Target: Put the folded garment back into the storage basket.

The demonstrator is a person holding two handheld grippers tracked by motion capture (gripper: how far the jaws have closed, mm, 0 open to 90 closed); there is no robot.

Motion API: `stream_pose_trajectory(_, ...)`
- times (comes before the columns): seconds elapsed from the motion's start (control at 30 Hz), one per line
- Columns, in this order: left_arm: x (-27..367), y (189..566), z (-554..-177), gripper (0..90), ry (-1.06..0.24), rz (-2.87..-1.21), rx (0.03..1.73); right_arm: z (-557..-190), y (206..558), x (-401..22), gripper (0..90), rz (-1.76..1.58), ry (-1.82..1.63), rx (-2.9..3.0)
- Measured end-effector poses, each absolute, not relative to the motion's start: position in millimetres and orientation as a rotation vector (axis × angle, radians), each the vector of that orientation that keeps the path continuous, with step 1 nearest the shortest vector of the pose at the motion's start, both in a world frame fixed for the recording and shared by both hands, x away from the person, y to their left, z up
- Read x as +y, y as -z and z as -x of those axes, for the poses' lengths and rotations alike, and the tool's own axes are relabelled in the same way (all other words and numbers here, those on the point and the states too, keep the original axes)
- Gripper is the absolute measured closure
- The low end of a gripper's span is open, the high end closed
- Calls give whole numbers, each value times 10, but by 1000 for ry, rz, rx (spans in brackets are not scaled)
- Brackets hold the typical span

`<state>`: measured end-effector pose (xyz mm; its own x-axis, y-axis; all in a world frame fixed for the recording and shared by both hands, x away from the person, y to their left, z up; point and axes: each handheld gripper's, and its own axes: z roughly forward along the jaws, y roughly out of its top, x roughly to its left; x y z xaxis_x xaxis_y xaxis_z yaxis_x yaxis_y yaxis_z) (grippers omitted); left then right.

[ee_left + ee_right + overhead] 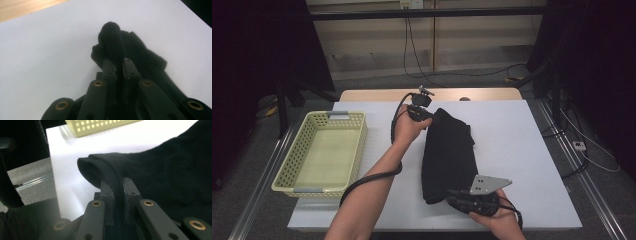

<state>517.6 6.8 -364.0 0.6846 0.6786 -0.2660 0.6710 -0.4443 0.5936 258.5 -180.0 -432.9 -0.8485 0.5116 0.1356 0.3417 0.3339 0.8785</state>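
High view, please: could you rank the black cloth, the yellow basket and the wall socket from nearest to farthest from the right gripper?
From the right gripper, at the table's near edge:
1. Black cloth: mid-table, its near corner clamped in those jaws.
2. Yellow basket: at the table's left edge, well apart.
3. Wall socket: on the far wall, beyond the table.

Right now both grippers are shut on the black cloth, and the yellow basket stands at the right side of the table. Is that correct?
Not quite: the high view shows the yellow basket at the table's left side. The rest holds: the left gripper and right gripper are each shut on the black cloth.
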Motion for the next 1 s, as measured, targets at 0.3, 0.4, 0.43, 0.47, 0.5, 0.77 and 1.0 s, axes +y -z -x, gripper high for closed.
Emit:
stream_pose_trajectory(0.3, 156, 3318, -5182, 836, -63, -2249, 1065, -2620, 4210, -1664, 813, -772, -1623, 2377)
stream_pose_trajectory(0.4, 202, 3181, -5193, 836, -80, -2256, 1069, -2649, 4167, -1569, 813, -777, -1673, 2354)
stream_pose_trajectory(0.43, 212, 3154, -5194, 836, -85, -2253, 1082, -2655, 4151, -1540, 813, -773, -1690, 2346)
stream_pose_trajectory(0.47, 232, 3128, -5204, 836, -86, -2258, 1082, -2660, 4132, -1514, 813, -764, -1699, 2344)
stream_pose_trajectory(0.5, 246, 3107, -5209, 836, -80, -2252, 1092, -2667, 4113, -1485, 813, -755, -1712, 2340)
stream_pose_trajectory(0.77, 331, 2954, -5219, 837, -106, -2267, 1117, -2716, 4008, -1327, 813, -740, -1768, 2308)
stream_pose_trajectory(1.0, 417, 2823, -5204, 838, -132, -2283, 1130, -2750, 3982, -1166, 814, -733, -1811, 2295)
